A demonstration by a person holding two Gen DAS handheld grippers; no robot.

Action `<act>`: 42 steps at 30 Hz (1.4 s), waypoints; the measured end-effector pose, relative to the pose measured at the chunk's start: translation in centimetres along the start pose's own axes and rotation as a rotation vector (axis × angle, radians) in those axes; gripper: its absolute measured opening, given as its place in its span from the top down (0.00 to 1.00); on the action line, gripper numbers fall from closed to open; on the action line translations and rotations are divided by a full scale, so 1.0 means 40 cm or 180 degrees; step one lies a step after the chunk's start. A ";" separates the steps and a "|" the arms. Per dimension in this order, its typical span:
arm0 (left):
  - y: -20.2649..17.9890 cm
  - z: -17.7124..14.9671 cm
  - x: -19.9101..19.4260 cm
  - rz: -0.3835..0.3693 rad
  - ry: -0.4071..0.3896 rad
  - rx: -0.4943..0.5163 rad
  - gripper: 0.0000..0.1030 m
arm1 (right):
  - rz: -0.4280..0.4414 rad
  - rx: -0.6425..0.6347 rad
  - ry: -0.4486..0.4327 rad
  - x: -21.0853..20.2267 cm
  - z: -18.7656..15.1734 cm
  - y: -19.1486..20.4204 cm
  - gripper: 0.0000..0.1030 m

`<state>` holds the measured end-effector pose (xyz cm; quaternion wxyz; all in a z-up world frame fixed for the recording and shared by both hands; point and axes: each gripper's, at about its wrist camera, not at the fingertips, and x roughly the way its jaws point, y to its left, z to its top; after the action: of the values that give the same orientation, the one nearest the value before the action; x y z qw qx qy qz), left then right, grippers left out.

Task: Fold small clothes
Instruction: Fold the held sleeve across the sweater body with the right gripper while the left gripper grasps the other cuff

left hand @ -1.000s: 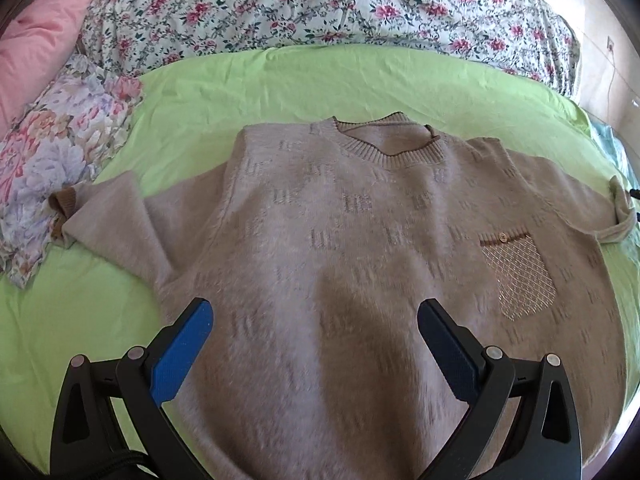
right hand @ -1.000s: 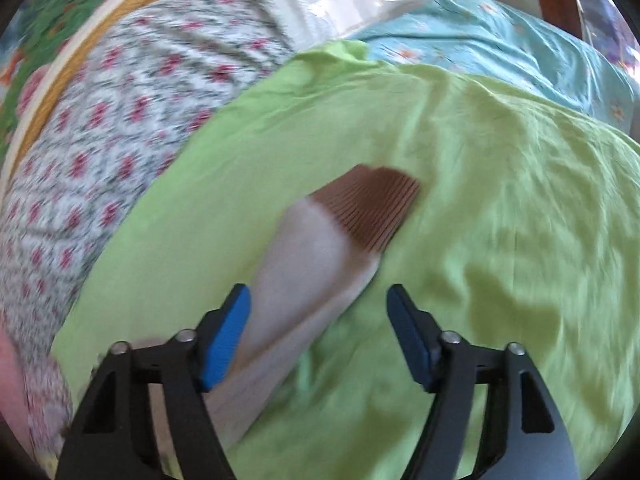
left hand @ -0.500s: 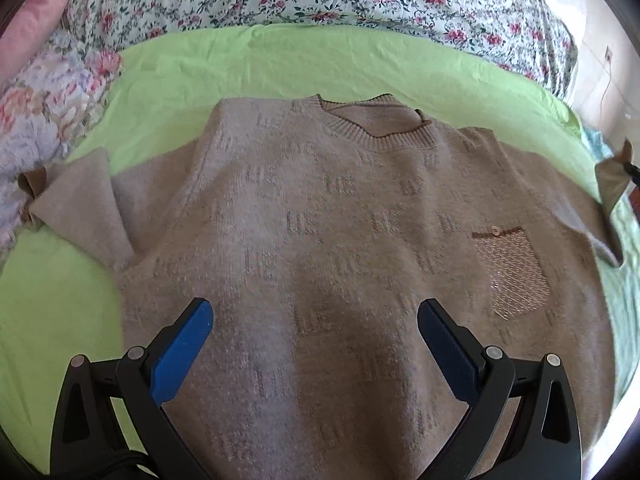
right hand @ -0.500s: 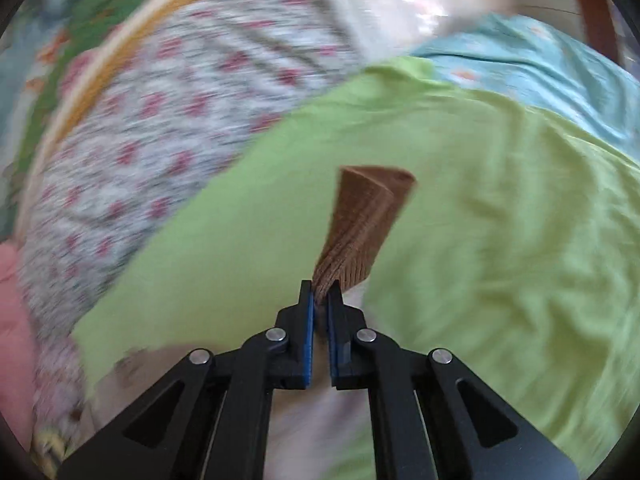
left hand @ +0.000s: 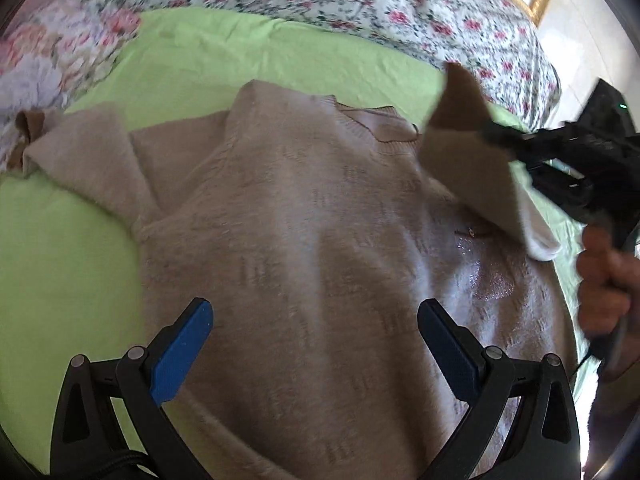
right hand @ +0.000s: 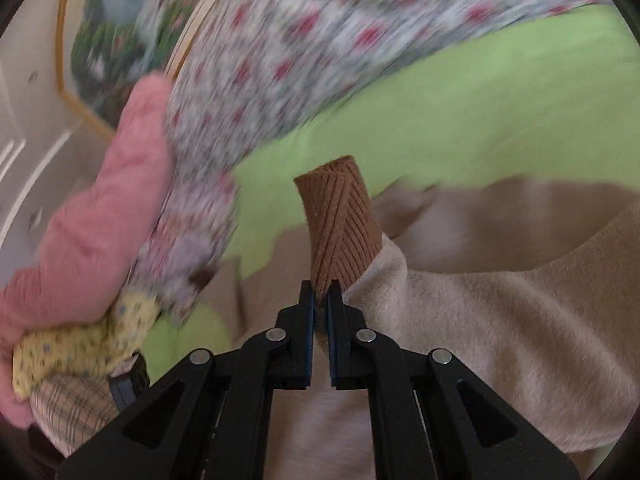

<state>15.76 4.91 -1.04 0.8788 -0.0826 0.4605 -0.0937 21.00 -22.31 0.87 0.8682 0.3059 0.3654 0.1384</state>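
From the left wrist view, I have the beige fuzzy knit sweater [left hand: 304, 240] lying front-up on the lime-green bed sheet [left hand: 68, 264], collar away from me. My left claw [left hand: 316, 344] hovers above the lower body of the sweater with its blue-padded jaws spread wide and nothing between them. At the right edge my right hand [left hand: 604, 276] grips the other tool, and the sweater's right sleeve [left hand: 468, 160] is lifted off the sheet and hangs over the chest near the glittery pocket [left hand: 488, 276]. The other sleeve [left hand: 80, 152] lies out flat towards the floral bedding [left hand: 360, 4].

From the right wrist view, my right claw [right hand: 321, 308] is pressed together, pinching the brown ribbed cuff [right hand: 340, 232] of that sleeve, which stands up from between the jaws. The view is smeared with motion, with a pink pillow [right hand: 96, 216] to the left.

I judge the step in hand is the first sleeve fold, carrying the right sleeve inward across the body. Next I need to lay the cuff flat on the chest, let go, and then take the far sleeve with the left claw.
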 end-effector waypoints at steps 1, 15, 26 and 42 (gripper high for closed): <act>0.012 0.000 -0.002 -0.0019 -0.0009 -0.0022 0.01 | 0.0012 -0.0032 0.0086 0.039 -0.015 0.019 0.94; 0.068 0.092 0.124 -0.0486 0.0256 -0.0336 0.01 | 0.0283 0.0170 0.0566 0.181 -0.067 0.021 0.57; 0.029 0.218 0.204 -0.0522 0.0148 -0.0246 0.93 | -0.0170 0.0298 -0.0356 -0.161 -0.087 -0.063 0.57; 0.113 0.159 0.129 -0.0191 -0.0226 -0.0213 0.94 | -0.1528 0.0761 -0.0176 -0.212 0.006 -0.367 0.53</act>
<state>24.30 8.41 -2.61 0.8881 -0.1290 0.4292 -0.1016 15.53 -37.71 -3.61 0.8435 0.3145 0.4173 -0.1240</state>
